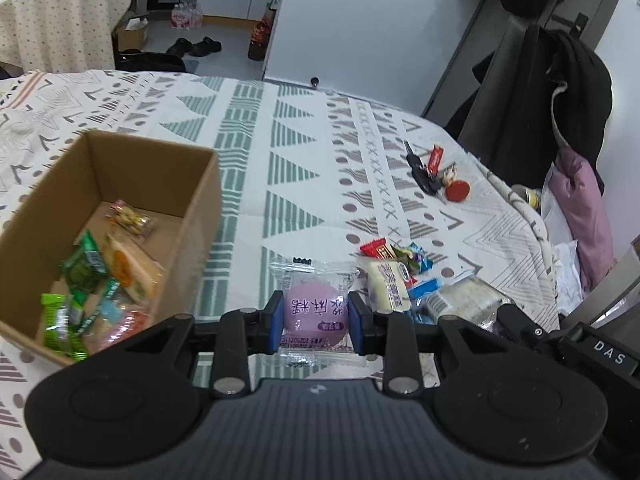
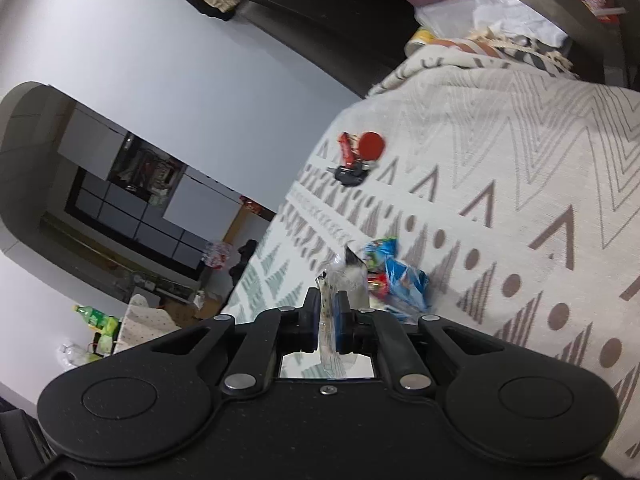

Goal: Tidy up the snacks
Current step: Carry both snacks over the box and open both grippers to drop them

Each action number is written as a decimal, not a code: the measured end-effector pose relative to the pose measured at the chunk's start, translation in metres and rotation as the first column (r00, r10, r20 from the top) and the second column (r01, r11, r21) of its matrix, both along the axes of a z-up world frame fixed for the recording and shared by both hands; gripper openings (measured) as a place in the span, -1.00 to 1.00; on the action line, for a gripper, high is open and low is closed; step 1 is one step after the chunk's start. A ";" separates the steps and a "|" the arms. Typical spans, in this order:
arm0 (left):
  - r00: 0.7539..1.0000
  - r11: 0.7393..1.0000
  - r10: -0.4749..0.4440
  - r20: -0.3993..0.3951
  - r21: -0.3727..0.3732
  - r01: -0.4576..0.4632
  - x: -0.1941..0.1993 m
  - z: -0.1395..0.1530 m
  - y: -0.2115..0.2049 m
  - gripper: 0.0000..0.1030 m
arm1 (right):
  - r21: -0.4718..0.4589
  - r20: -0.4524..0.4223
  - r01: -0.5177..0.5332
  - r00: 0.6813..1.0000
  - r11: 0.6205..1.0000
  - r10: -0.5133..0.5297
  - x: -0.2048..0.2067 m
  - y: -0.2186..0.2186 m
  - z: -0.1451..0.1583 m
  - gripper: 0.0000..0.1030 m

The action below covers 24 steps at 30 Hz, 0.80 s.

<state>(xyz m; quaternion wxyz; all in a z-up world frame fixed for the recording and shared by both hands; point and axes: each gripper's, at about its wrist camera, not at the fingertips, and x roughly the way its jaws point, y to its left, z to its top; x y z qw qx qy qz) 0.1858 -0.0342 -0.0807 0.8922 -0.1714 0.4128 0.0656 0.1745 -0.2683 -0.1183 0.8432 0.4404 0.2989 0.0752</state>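
Patterned tablecloth [image 1: 304, 128] carries cardboard box [image 1: 200, 216], snack pile [image 1: 400, 276], keys [image 1: 424, 176].

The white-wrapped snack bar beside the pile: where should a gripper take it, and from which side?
Across its narrow width, mid-length, coming from above. The white-wrapped bar lies flat on the tablecloth with its long sides mostly exposed, though other wrappers crowd its right edge, so probably approach from the left, open side.

Left gripper [image 1: 315, 316]: level, just right of the cardboard box [image 1: 120, 184], blue pads clamped on a packet. Right gripper [image 2: 329, 322]: rolled sideways, fingers nearly together, pinching a wrapper.
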 end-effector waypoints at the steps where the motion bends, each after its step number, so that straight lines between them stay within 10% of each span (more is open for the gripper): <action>1: 1.000 1.000 0.005 0.006 0.001 -0.005 -0.002 0.003 0.003 -0.40 | 0.002 0.008 -0.005 1.000 1.000 0.005 -0.001 0.002 0.003 -0.88; 13: 0.993 0.995 0.097 0.062 0.005 -0.098 -0.025 0.033 0.051 -0.40 | -0.011 0.082 -0.101 0.991 0.995 0.102 -0.008 0.037 0.027 -1.00; 24: 0.985 0.986 0.165 0.049 -0.004 -0.165 -0.030 0.024 0.095 -0.39 | -0.034 -0.030 -0.106 0.994 0.994 0.105 -0.004 0.036 0.001 -0.92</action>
